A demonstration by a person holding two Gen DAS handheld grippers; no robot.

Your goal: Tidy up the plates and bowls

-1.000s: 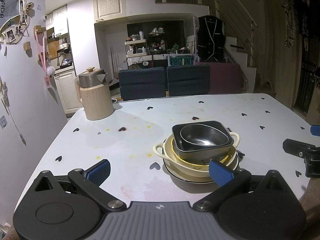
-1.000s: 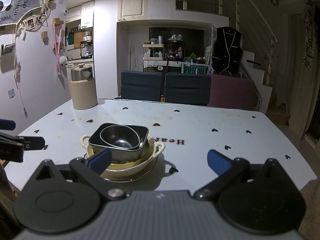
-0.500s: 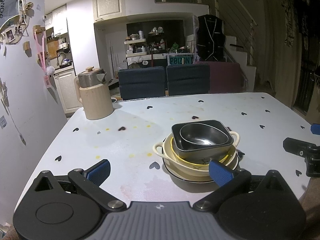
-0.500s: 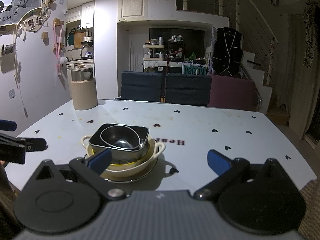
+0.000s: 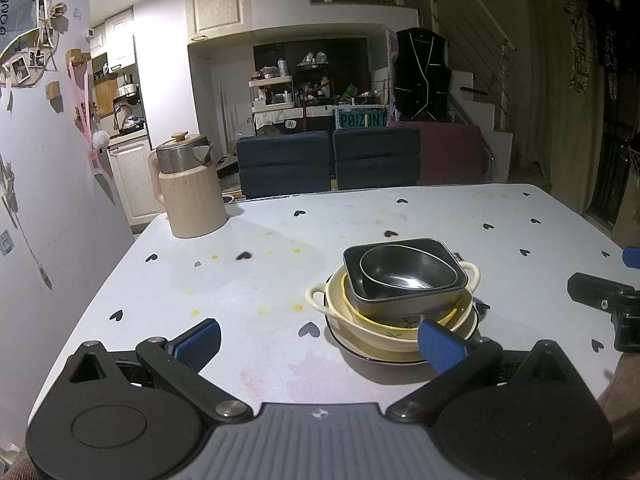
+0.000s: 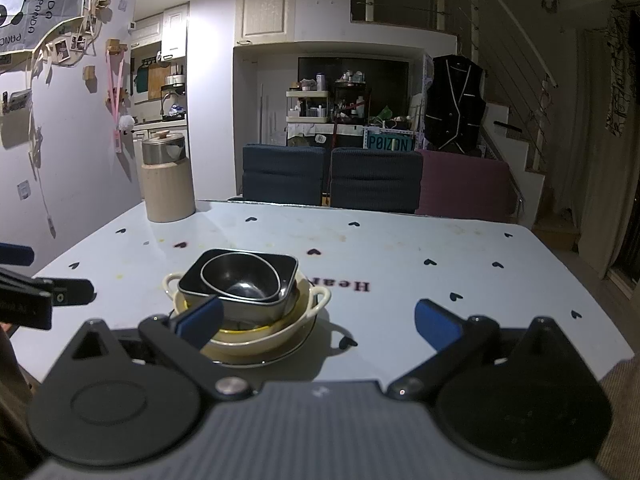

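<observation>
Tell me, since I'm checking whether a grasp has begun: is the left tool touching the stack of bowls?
Cannot tell. In the left wrist view, the left tool stands open, and one blue pad overlaps the stack of bowls near its rim, but neither view plainly shows contact or a gap.

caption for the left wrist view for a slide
Open left gripper facing nested bowls stacked on a plate, kettle behind.

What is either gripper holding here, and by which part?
Nothing. The left gripper and right gripper are both open and empty, short of the bowl stack.
</observation>
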